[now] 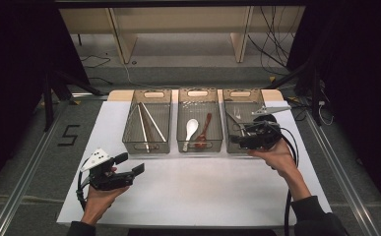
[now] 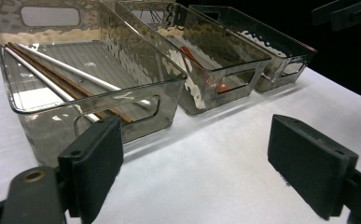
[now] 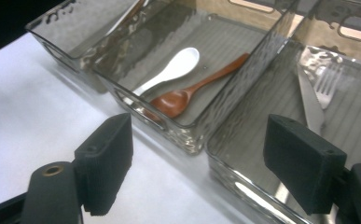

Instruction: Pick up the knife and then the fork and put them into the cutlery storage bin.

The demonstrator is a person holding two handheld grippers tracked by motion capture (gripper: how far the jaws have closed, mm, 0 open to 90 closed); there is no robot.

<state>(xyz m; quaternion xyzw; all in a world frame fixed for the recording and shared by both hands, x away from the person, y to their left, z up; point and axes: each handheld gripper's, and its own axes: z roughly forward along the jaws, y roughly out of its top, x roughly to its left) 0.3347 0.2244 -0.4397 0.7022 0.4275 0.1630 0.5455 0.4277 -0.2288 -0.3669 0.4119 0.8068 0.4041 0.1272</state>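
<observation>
Hovering at near end of right-hand bin point(image 1: 243, 145): right gripper point(image 1: 237, 140), jaws spread wide, nothing between pads, touching nothing. Inside that bin: knife point(image 3: 308, 100) and fork point(image 3: 326, 83), lying flat side by side. Right hand point(image 1: 276, 152) gripping from below, forearm angled in from lower right. Held low over white mat point(image 1: 203, 187), well short of bins: left gripper point(image 1: 131, 164), jaws likewise wide and empty, pointing toward chopstick bin point(image 2: 94, 100).
</observation>
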